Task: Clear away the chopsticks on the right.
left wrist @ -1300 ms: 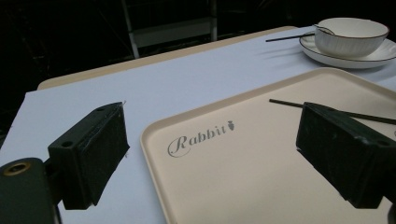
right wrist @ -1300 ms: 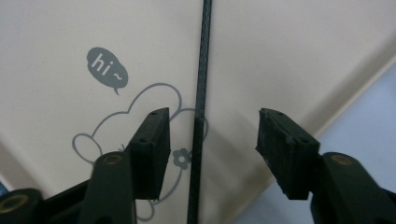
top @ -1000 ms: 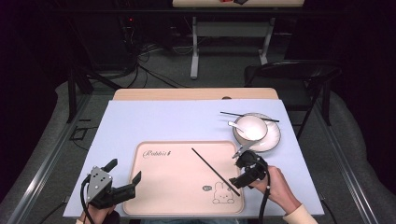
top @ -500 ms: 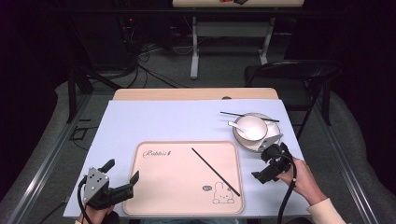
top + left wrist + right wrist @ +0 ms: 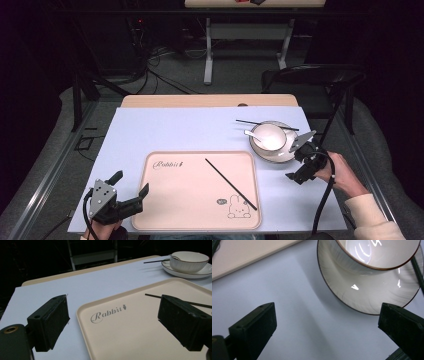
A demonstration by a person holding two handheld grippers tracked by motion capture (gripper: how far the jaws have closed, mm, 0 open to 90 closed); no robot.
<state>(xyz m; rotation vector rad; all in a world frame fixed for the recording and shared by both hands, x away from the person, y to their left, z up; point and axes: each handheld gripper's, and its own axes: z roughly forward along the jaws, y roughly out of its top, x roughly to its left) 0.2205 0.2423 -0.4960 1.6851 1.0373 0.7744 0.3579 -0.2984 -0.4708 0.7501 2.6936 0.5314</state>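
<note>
We see the right tongs at right of frame, jaws apart and empty after just opening, beside the saucer holding the bowl. Left tongs, lower left, also apart, at the tray edge; one chopstick lies on the tray.

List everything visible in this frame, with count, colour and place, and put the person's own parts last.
tray: 1, beige with "Rabbit" lettering and a rabbit drawing, near middle of the table cover.
chopstick on the tray: 1, black, lying diagonally across the tray's right half.
second chopstick: 1, black, lying across the far rim of the plate.
plate: 1, white with dark rim, far right of the cover.
bowl: 1, white, on the plate.
spoon: 1, white, resting in the bowl.
table cover: 1, pale lilac, over the wooden table.
chair: 1, black, beyond the table's right end.
left gripper: 1, black, open, at the tray's near left corner.
right gripper: 1, black, open, empty, beside the plate.
</note>
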